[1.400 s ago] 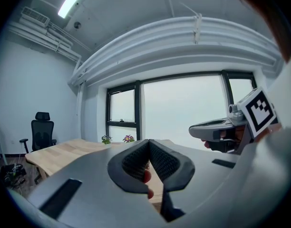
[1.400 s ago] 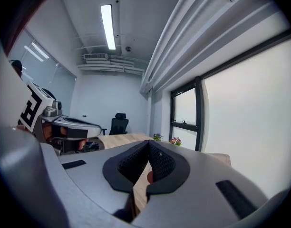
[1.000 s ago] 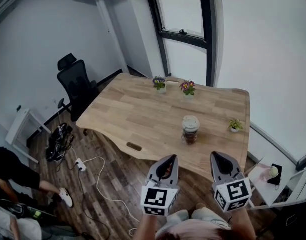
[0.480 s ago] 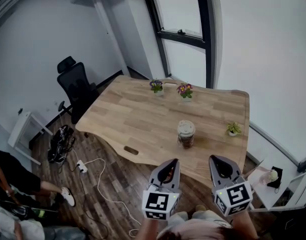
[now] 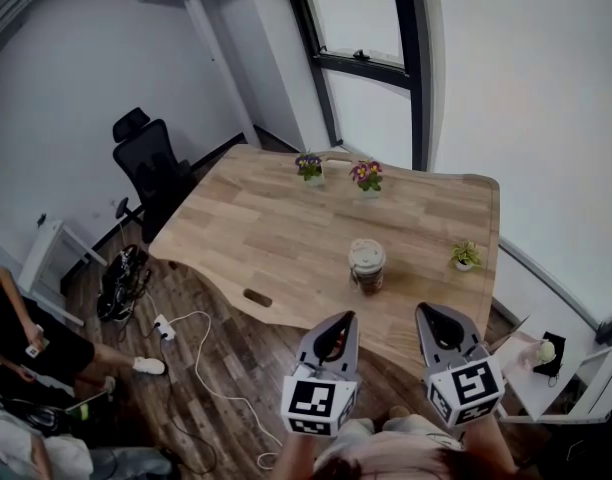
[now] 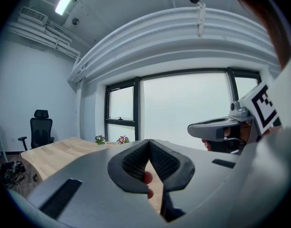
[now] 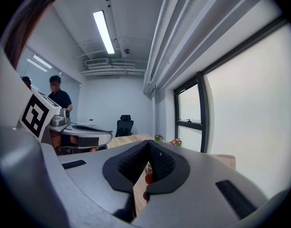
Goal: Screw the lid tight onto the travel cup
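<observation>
A travel cup [image 5: 367, 265] with a pale lid on top stands upright on the wooden table [image 5: 276, 228], toward its near right part. My left gripper [image 5: 338, 326] and right gripper [image 5: 432, 322] hang side by side in front of the table's near edge, short of the cup and apart from it. Both are shut with nothing between the pads. In the left gripper view the left gripper [image 6: 149, 143] has its pads pressed together, and in the right gripper view the right gripper [image 7: 148, 144] shows the same.
Two flower pots [image 5: 309, 166] [image 5: 366, 176] stand at the table's far edge and a small green plant [image 5: 465, 256] at its right edge. A black office chair [image 5: 151, 171] stands left of the table. Cables and a power strip [image 5: 164, 328] lie on the floor. A person [image 5: 21, 333] stands at left.
The view has shifted slightly, so the cup and table sit a little further left and lower in frame. The person at left has moved. Both grippers stay shut and hold their places.
</observation>
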`<state>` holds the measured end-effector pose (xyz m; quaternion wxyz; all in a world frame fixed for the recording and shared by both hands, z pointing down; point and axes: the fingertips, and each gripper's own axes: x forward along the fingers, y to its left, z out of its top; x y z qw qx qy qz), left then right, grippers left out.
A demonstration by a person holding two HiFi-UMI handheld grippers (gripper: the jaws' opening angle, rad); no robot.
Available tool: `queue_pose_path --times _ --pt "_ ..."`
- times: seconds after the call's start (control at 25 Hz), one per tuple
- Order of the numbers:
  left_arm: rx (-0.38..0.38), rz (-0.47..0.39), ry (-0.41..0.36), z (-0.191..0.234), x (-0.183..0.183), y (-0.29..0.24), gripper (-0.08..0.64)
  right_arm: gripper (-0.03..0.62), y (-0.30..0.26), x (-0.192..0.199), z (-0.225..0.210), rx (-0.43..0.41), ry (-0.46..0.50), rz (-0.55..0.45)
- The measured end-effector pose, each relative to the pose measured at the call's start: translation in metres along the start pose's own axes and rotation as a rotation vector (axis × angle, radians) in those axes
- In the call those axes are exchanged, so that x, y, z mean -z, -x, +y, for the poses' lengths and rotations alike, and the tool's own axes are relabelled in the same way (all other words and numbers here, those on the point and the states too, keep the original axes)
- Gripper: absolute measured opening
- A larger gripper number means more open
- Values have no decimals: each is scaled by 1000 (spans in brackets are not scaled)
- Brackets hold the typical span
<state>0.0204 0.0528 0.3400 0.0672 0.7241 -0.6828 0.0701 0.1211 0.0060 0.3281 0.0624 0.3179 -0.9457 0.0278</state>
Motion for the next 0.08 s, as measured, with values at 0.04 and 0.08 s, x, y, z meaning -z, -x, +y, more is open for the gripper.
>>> queue_pose_path --times 0.04,0.08 --pt "2 -1 -1 -1 -1 -2 2 0 -1 0 -2 1 0 -3" --pt "4 -2 -2 -1 -2 -5 2 0 -2 -1 -5 2 1 -6"
